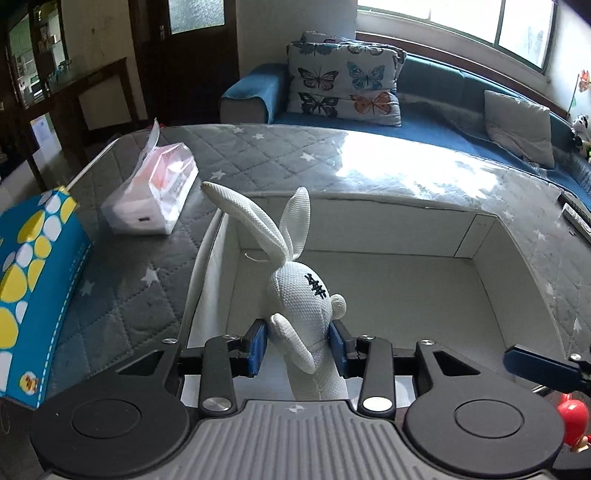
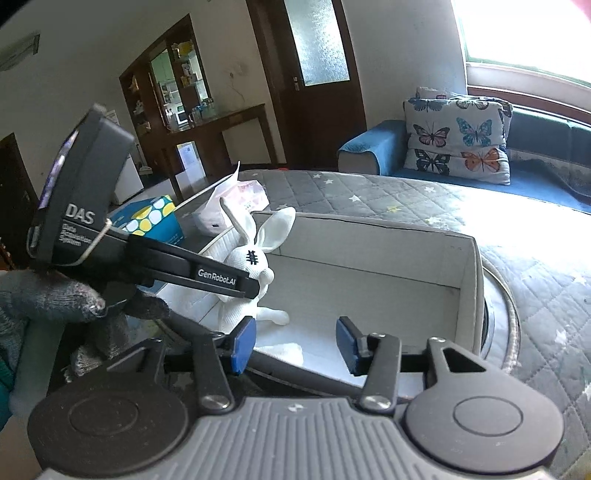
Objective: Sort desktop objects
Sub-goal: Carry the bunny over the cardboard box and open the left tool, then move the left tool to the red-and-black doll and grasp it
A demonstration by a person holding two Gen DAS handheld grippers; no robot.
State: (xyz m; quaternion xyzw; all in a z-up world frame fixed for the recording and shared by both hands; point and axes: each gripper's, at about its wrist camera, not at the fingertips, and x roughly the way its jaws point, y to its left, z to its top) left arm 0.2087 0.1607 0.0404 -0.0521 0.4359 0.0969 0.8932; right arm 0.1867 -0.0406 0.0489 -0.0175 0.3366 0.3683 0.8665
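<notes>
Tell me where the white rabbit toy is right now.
The white rabbit toy sits inside the white box, against its left wall, between the left gripper pads, with the tissue pack outside to the left.

Quilted star-print table (image 1: pixel 258 155): white box (image 1: pixel 369 206), tissue pack (image 1: pixel 155 192), blue carton (image 1: pixel 33 273).

daylight pours through a wide window (image 1: pixel 480 22) and glares off the grey quilted, star-printed cover (image 1: pixel 280 155). under the window runs a blue sofa (image 1: pixel 424 122) with butterfly-print cushions (image 1: pixel 343 85) and a plain grey pillow (image 1: pixel 521 125). to the left stand a dark wooden door (image 2: pixel 314 74) with frosted glass, pale walls, and a dark cabinet (image 2: pixel 177 96).
</notes>
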